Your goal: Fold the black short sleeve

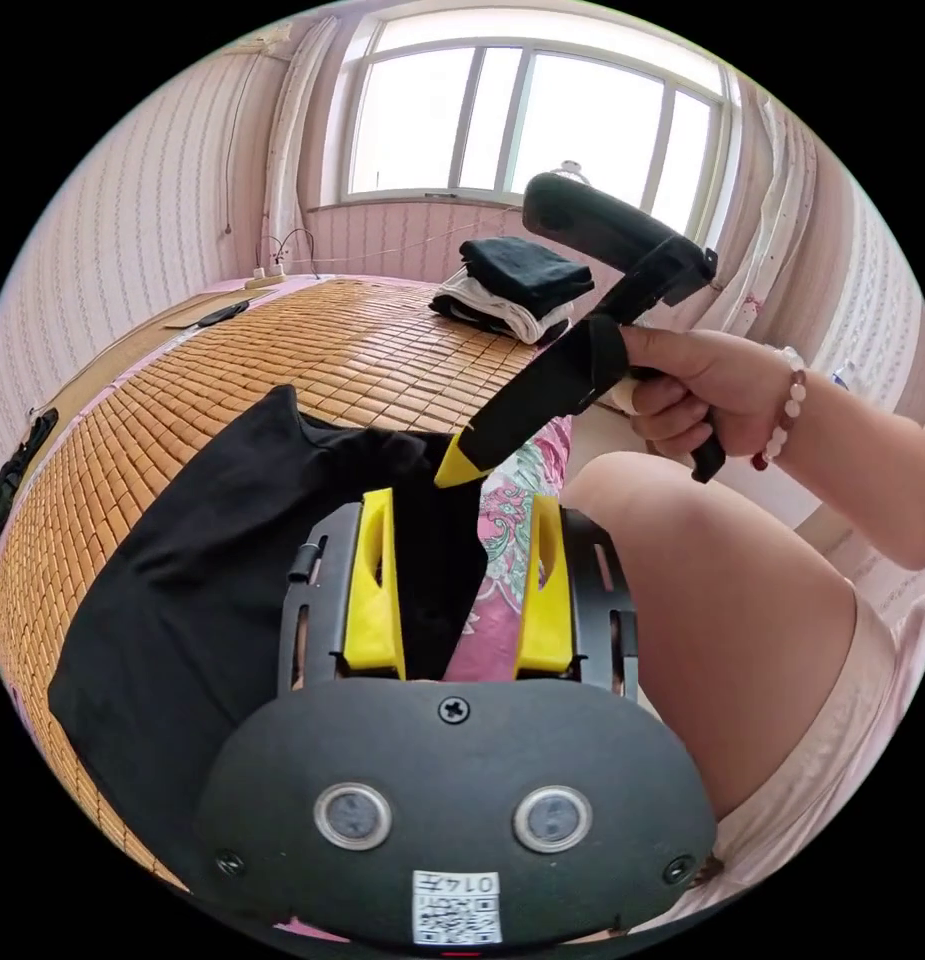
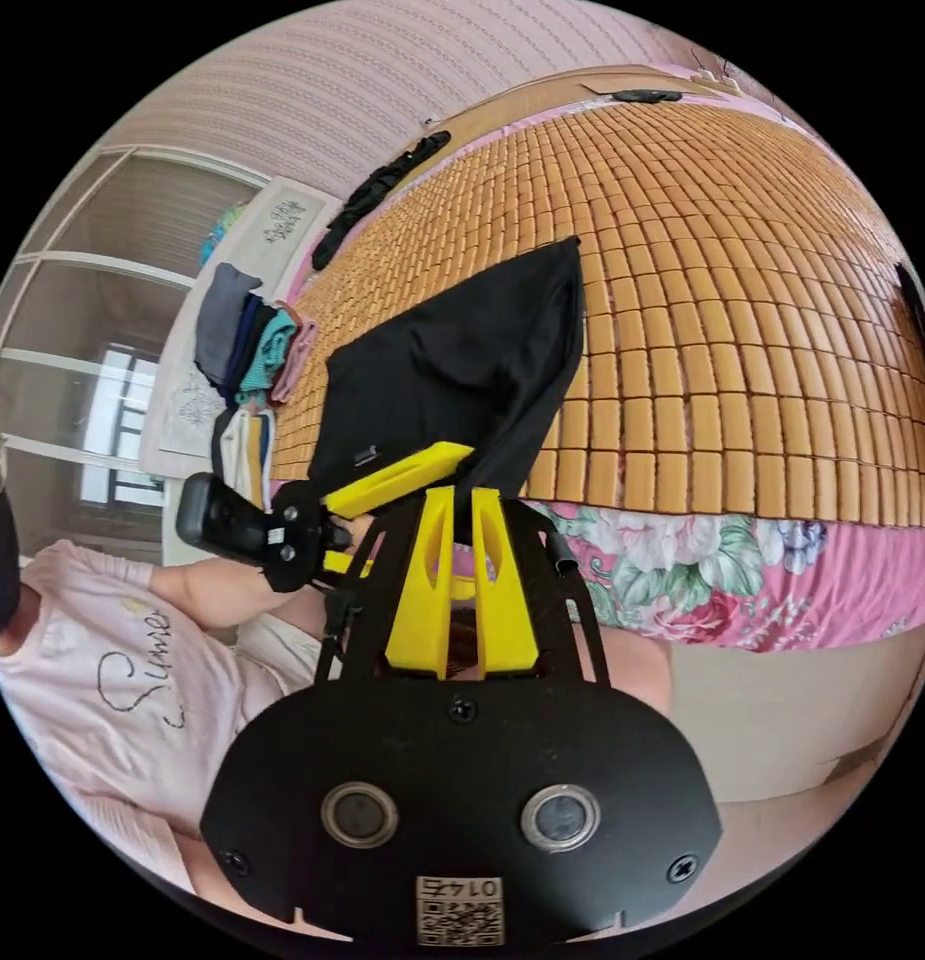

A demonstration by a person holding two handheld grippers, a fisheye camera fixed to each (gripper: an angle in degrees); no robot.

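on the woven mat (image 1: 282, 370) lies the black shirt (image 1: 212, 570); left gripper (image 1: 460, 510) gapes released, right gripper (image 2: 460, 500) clenches the shirt's edge; folded clothes (image 1: 517, 285) sit far off.

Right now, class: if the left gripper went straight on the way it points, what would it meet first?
Probably the black short sleeve shirt at the mat's edge; the left gripper stands open over it, though depth is unclear.

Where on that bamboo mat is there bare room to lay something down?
The bamboo mat lies bare between the black shirt and the folded stack by the window, and out toward the wall. It is crowded at the near edge, where both claws meet the shirt.
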